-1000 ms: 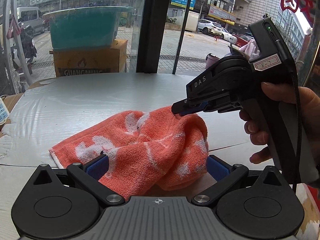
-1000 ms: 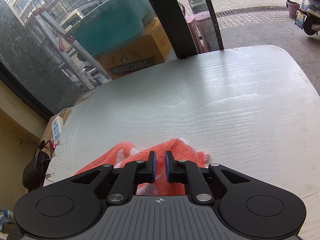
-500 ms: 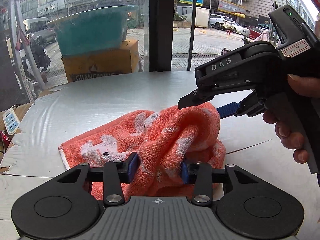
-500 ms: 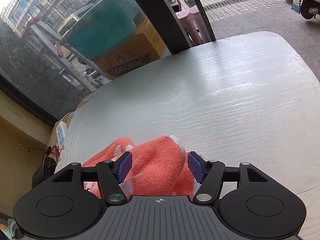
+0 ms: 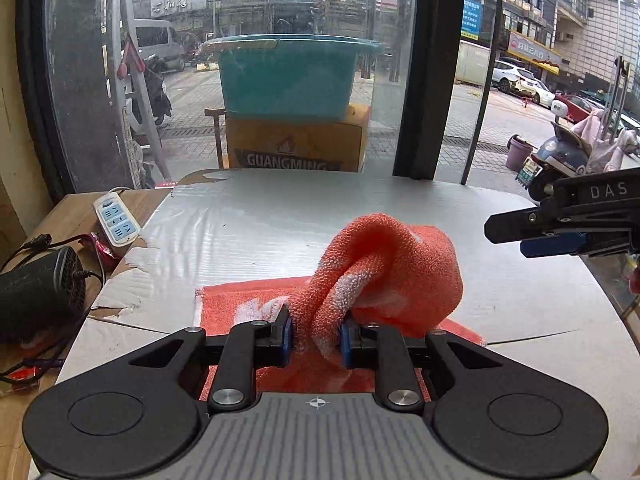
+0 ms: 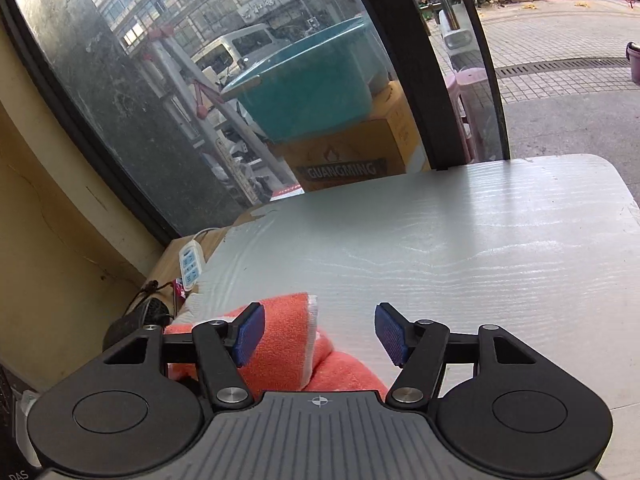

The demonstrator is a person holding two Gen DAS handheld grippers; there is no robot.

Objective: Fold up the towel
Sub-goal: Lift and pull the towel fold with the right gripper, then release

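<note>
An orange towel [image 5: 384,264] with white patterns lies bunched on the pale table [image 5: 280,216]. My left gripper [image 5: 316,336] is shut on a thick fold of it and holds that fold raised, with the rest lying flat beneath. My right gripper [image 6: 320,336] is open and empty, above the towel's white-hemmed edge [image 6: 288,344]. It also shows in the left wrist view [image 5: 560,236], to the right of the towel and apart from it.
A white power strip [image 5: 116,220] and a black adapter [image 5: 40,292] lie on the wooden surface left of the table. A glass window stands behind the table, with a teal tub [image 5: 288,76] on a cardboard box [image 5: 296,144] outside.
My left gripper closed on the towel's fold and lifted it. My right gripper let go of the towel, opened wide and drew back to the right.
</note>
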